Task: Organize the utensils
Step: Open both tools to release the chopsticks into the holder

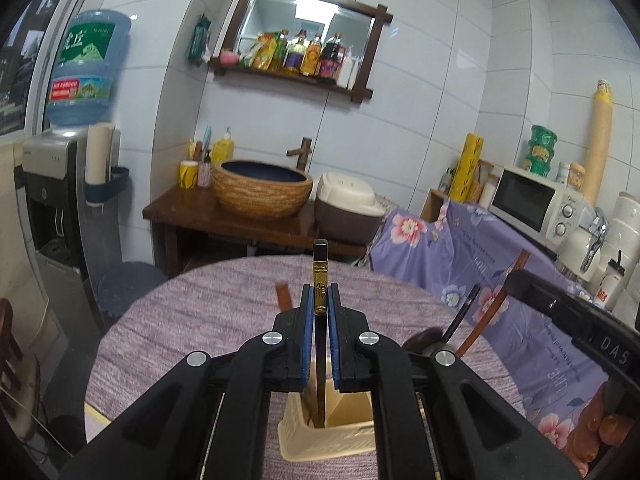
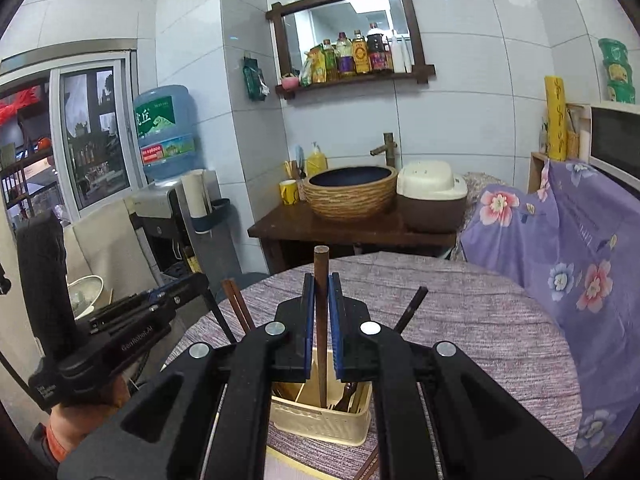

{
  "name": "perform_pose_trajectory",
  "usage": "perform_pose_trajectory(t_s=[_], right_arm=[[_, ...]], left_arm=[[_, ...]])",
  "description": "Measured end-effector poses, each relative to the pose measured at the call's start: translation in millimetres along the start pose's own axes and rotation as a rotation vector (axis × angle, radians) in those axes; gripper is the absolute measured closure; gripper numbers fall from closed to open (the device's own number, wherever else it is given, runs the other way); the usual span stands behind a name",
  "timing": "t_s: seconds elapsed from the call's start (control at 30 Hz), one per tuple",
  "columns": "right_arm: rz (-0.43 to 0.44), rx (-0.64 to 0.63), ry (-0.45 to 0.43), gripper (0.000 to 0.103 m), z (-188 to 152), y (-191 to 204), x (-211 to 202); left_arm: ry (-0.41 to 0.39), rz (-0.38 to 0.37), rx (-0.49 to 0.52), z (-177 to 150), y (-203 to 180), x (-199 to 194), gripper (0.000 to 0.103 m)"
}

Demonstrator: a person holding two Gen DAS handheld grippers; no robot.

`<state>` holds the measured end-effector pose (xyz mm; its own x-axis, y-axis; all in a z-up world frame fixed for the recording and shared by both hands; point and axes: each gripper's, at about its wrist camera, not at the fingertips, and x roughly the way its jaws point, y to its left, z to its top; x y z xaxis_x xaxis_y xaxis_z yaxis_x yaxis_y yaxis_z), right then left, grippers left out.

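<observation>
My left gripper (image 1: 320, 300) has its jaws clenched on a black chopstick with a gold band (image 1: 320, 276), upright, its lower end inside the cream basket (image 1: 320, 440) just below; my right gripper (image 2: 321, 300) grips a brown chopstick (image 2: 321, 276) above the same basket (image 2: 320, 420) on the worktop (image 2: 480, 340).
</observation>
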<state>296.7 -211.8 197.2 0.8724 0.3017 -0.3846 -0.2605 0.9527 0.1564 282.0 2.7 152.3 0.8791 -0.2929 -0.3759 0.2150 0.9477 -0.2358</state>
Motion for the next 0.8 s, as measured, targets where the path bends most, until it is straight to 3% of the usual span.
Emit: perform_pose_trajectory(t_s=[0.4,0.47,0.5,0.53,0.57,0.6,0.7,0.8], right_arm=[[0.0,0.026,0.035,0.095,-22.8,-8.5,16.2],[-0.007,0.025,0.028,0.085,-25.5,-9.0,14.6],[-0.015,0.028,0.022,0.062,-27.9,-9.6,12.4],[-0.021,0.028,0.011,0.039,-29.5,-9.6,9.0],[-0.03,0.025,-0.007,0.035,-31.1,-9.5,4.5],[-0.045,0.011,-0.025,0.035,-33.7,-7.9,-0.9],[-0.064,-0.03,-0.044,0.035,-41.5,-1.8,-13.8],[-0.101,-0.053,-0.045,0.027,-51.6,0.9,-25.5]], left_arm=[[0.068,-0.002,-0.003,-26.4,6.3,13.8,0.095],[0.057,0.001,0.001,-26.7,5.6,10.3,0.093],[0.053,-0.001,0.003,-26.6,5.6,7.2,0.09],[0.046,-0.006,0.006,-26.9,6.6,2.3,0.076],[0.036,-0.007,0.003,-27.4,6.9,-3.6,0.06],[0.024,-0.007,0.0,-28.4,6.9,-8.6,0.054],[-0.003,0.003,0.013,-33.8,6.6,-28.2,0.048],[-0.01,0.025,0.006,-42.0,7.7,-40.0,0.035]])
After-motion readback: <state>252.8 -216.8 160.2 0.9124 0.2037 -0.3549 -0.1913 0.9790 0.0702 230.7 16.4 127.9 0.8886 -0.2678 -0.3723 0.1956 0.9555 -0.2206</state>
